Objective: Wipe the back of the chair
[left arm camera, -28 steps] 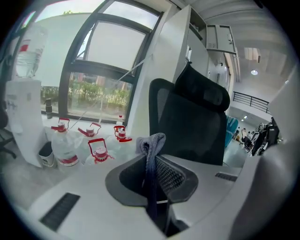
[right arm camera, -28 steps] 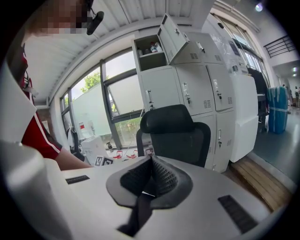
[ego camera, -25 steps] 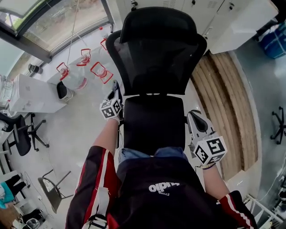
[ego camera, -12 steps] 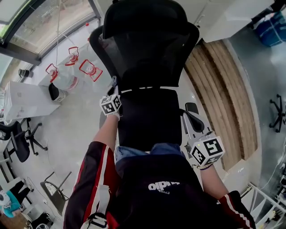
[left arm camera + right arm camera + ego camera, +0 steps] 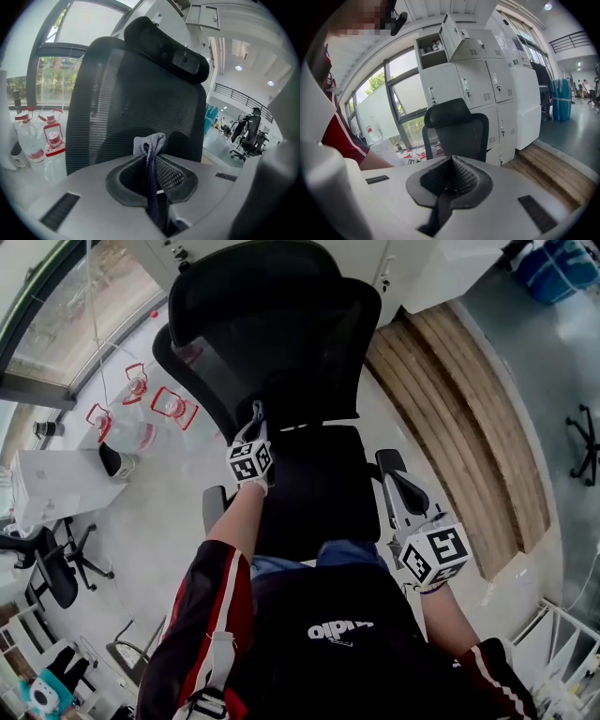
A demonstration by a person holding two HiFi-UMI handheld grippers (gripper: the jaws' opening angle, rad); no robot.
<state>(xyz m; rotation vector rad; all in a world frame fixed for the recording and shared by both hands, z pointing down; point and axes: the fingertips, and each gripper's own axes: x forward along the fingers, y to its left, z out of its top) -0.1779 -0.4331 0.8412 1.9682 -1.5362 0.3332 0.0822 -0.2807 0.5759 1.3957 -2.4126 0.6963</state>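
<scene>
One black chair (image 5: 281, 343) with a mesh back and a headrest stands just ahead of two grippers. The left gripper (image 5: 257, 413) has its fingers clamped on one pale cloth (image 5: 149, 142) near the lower backrest. The right gripper (image 5: 452, 164) has its fingers pressed together, empty.

My right gripper (image 5: 451, 160) had its jaws pressed together, with nothing between them. The black chair (image 5: 457, 133) stood at twelve o'clock, with white lockers (image 5: 487, 79) behind it.
</scene>
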